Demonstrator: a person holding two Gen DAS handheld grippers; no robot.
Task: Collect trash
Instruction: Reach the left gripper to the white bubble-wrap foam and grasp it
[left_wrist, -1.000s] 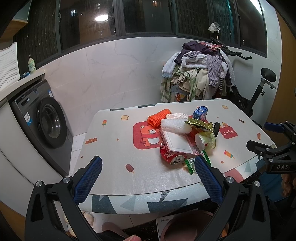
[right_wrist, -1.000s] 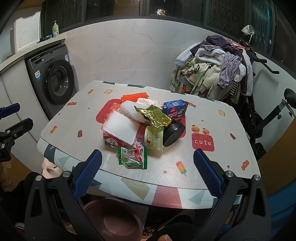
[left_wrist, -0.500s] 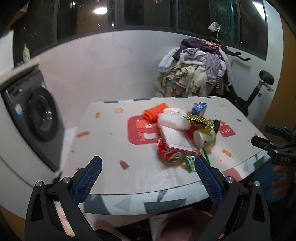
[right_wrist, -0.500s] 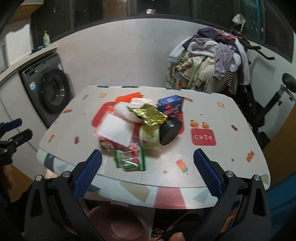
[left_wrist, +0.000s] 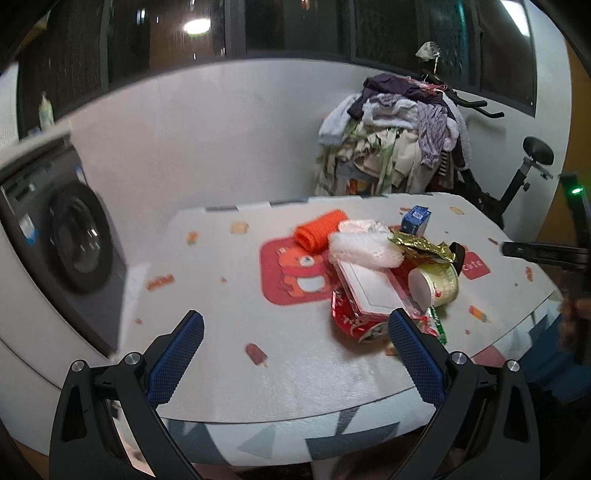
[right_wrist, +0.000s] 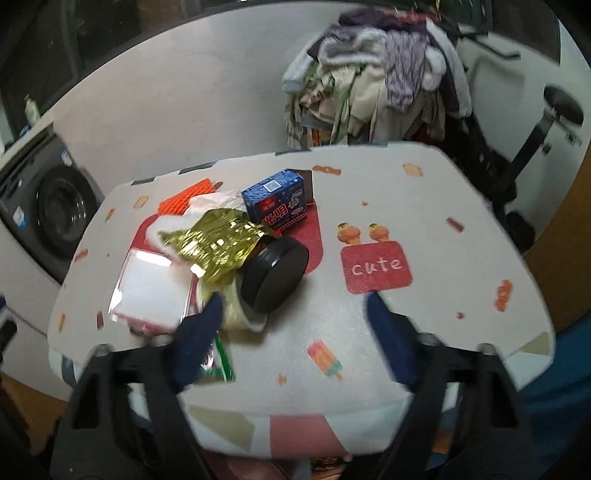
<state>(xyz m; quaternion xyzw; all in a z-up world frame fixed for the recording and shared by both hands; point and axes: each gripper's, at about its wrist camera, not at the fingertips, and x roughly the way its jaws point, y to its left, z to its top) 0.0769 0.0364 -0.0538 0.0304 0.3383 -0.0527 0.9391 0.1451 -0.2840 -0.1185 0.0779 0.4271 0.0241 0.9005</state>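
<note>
I see a counter (left_wrist: 229, 373) covered in a cartoon-print cloth. To its left a front-loading washing machine (left_wrist: 70, 236) stands against the wall, with what may be a soap bottle (left_wrist: 46, 110) on top, though blur hides detail. Behind, a clothes heap (right_wrist: 384, 62) drapes over an exercise bike (left_wrist: 524, 177). Dark windows (left_wrist: 280, 26) run above.

Home laundry or utility room at night. Front-loading washing machine (left_wrist: 74, 240) under counter, heap of clothes (left_wrist: 399, 129) piled on exercise bike (left_wrist: 524, 177), dark windows (left_wrist: 277, 26), cartoon-print cloth on tabletop (left_wrist: 221, 295).
</note>
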